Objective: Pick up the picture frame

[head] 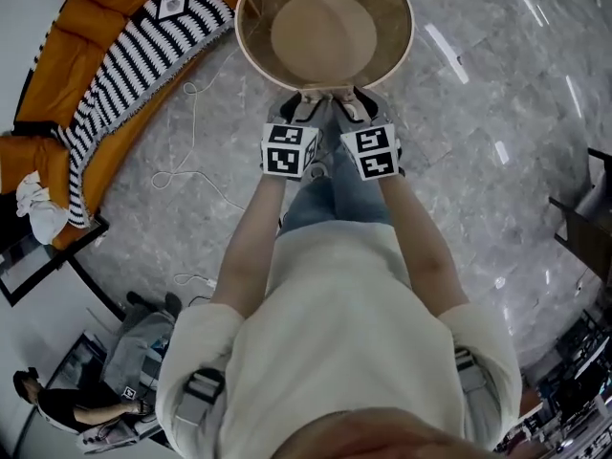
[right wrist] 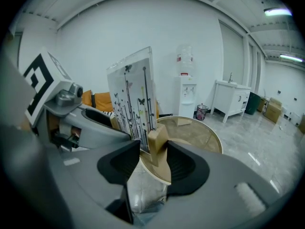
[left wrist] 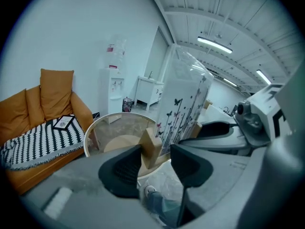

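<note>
Wood and clear plastic make up the picture frame [left wrist: 183,97]: an upright see-through panel printed with butterflies and stems, set in a small wooden foot [left wrist: 151,146] at each end. It is held in the air on the near side of a round glass-topped table [head: 238,36], and no part of it is seen to rest on the tabletop.

Its long axis runs crosswise, from one hand to the other. The left gripper [left wrist: 156,159] is clamped on one foot and the right gripper [right wrist: 153,161] on the other foot [right wrist: 157,144], with the panel [right wrist: 133,94] standing above the jaws. Neither hand is nearer; the load appears to be shared evenly. Any further lift would be judged to need both hands rising level, or the panel may be twisted in its feet.

Both grips are shown only in the gripper views, and each tool is seen in the other's picture. In the head view the frame cannot be made out beneath the marker cubes [head: 290,149], but the wider layout is given: an orange sofa [head: 57,75] with a striped blanket [head: 143,55] to the left and grey marble floor [head: 478,161] all round.
</note>
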{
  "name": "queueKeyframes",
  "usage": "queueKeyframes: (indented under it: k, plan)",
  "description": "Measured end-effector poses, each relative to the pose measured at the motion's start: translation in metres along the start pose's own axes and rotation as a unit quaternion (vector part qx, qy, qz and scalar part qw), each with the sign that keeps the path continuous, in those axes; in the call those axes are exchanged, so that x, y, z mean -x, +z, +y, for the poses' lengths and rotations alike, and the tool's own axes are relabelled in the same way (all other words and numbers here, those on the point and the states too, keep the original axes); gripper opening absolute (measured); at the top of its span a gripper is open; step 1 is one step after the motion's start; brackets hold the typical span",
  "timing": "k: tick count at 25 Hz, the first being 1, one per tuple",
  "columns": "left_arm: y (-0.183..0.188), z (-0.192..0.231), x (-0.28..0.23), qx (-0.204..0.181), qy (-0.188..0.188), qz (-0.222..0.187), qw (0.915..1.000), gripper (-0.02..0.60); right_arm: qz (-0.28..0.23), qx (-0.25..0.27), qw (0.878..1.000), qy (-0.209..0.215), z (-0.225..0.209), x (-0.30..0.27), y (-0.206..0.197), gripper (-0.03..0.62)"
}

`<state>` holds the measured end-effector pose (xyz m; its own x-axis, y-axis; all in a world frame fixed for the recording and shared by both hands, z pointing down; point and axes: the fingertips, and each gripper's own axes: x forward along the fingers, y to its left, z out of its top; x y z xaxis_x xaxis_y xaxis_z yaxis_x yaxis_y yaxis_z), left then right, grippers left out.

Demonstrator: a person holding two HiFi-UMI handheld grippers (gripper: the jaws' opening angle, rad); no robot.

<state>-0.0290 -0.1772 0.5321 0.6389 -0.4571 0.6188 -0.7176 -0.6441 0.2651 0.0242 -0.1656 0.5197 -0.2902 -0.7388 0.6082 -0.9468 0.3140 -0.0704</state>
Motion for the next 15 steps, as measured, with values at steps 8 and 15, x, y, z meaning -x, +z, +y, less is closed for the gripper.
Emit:
queueKeyframes:
  k: [8,15]
  plan:
    - [0.002,-0.036,0.058,-0.012,-0.005,-0.014,0.9998,0.192,-0.026,0.011,1.0,-0.005,0.029,0.062,0.009,0.176]
    - [0.006,-0.056,0.094,-0.017,-0.008,-0.026,0.9995,0.192,-0.041,0.016,0.999,-0.008,0.045,0.098,0.015,0.175]
